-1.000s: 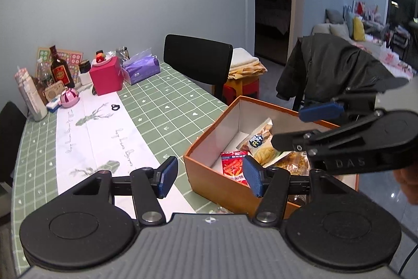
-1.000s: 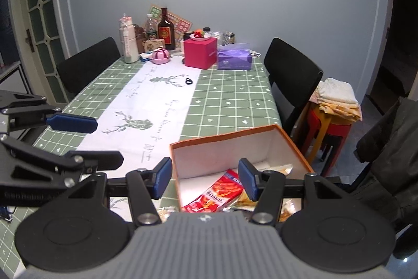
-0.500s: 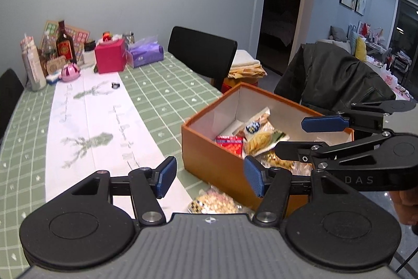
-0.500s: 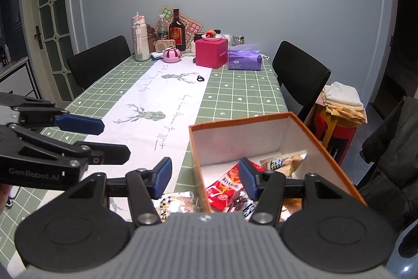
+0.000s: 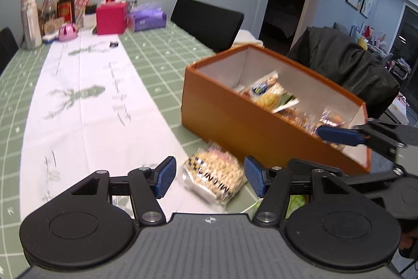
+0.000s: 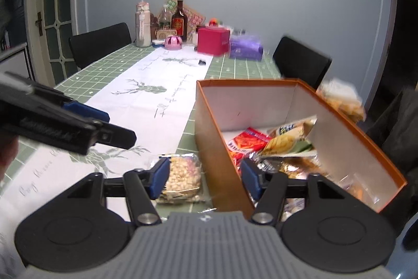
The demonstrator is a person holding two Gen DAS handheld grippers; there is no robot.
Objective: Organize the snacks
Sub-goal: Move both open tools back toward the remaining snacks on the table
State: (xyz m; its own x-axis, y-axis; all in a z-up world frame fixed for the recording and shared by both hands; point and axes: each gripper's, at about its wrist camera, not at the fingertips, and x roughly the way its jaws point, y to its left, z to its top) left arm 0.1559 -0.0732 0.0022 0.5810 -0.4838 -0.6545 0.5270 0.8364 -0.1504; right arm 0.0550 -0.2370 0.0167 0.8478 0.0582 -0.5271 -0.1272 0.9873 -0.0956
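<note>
My left gripper (image 5: 207,175), fingers wide and empty, frames the peanut packet (image 5: 214,175) lying on the table just left of the orange box (image 5: 235,119), nearer than my equally wide, empty right gripper (image 6: 203,178).

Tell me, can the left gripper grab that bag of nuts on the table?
Probably yes. The left gripper is open, the bag of nuts lies just ahead between its jaws, outside the orange box, with nothing in between.
</note>
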